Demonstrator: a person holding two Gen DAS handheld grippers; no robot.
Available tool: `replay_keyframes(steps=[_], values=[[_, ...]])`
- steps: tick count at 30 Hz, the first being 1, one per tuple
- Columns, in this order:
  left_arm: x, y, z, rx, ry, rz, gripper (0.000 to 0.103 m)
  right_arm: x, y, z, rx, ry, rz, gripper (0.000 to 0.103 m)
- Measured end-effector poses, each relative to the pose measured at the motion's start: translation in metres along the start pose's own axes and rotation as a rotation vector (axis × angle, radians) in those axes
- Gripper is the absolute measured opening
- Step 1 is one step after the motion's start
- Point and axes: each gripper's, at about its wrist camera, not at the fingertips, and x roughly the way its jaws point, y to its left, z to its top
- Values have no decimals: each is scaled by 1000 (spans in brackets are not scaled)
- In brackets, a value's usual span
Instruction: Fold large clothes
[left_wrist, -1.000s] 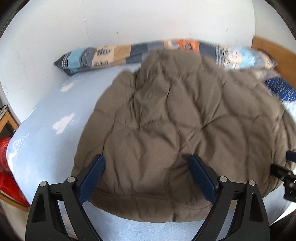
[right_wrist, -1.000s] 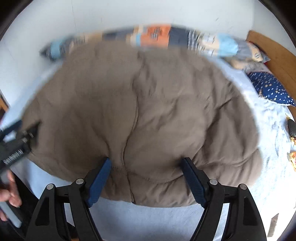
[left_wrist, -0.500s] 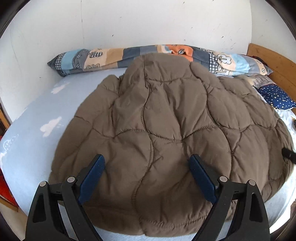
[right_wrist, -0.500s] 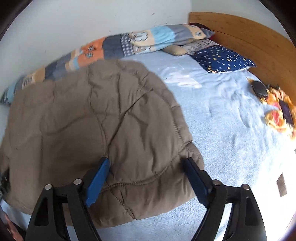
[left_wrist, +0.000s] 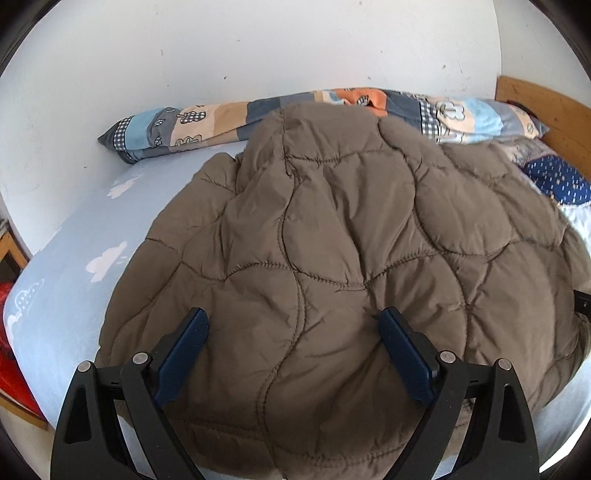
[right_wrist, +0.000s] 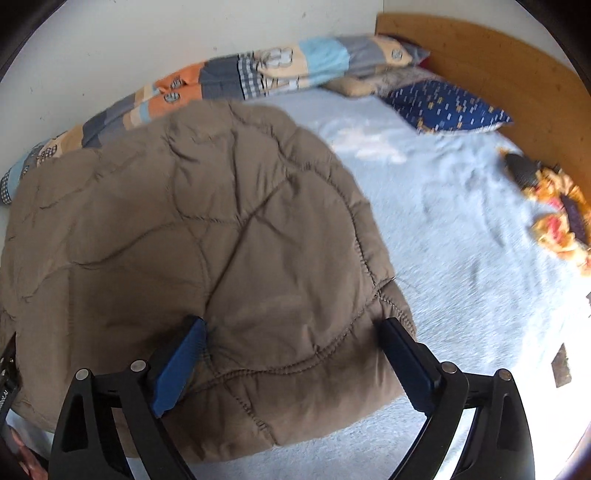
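Observation:
A large brown quilted jacket (left_wrist: 332, 258) lies spread on a light blue bed (left_wrist: 74, 251). It also shows in the right wrist view (right_wrist: 192, 229), filling the left half. My left gripper (left_wrist: 293, 328) is open, its blue fingers wide apart over the jacket's near part. My right gripper (right_wrist: 291, 336) is open over the jacket's near right corner. Neither holds cloth. The jacket's front and sleeves are hidden underneath.
A patchwork bolster (left_wrist: 207, 122) lies along the white wall behind the jacket. A dark blue pillow (right_wrist: 447, 107) and a wooden headboard (right_wrist: 498, 70) are at the right. A plush toy (right_wrist: 554, 214) lies on the bed's right side. A red object (left_wrist: 7, 332) sits left of the bed.
The jacket has settled flat on the bed. The right gripper swung to the right, toward the jacket's right corner and the headboard. The left view shifted slightly.

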Motion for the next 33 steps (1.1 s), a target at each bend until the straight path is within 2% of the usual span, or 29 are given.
replay_keyframes(steps=[3, 6, 12, 16, 22, 23, 24, 28, 33], values=[[-14, 2, 1, -26, -16, -43, 93, -23, 9, -2, -28, -68, 26, 98], [-35, 0, 2, -7, -47, -76, 93, -45, 24, -8, -84, -128, 35, 98], [-79, 1, -1, 26, -115, -95, 103, -79, 50, -20, -152, -197, 60, 98], [-102, 6, -6, 39, -132, -96, 103, -90, 56, -30, -173, -204, 72, 98], [-131, 14, -12, 30, -182, -70, 103, -107, 69, -45, -223, -220, 85, 98], [-132, 14, -12, 32, -185, -44, 103, -108, 72, -47, -230, -221, 86, 98], [-132, 13, -11, 38, -182, -15, 103, -109, 74, -48, -239, -224, 82, 98], [-131, 9, -6, 49, -152, 4, 103, -110, 78, -48, -252, -222, 75, 98], [-143, -3, -4, 72, -228, 51, 103, -104, 82, -49, -264, -215, 70, 98]])
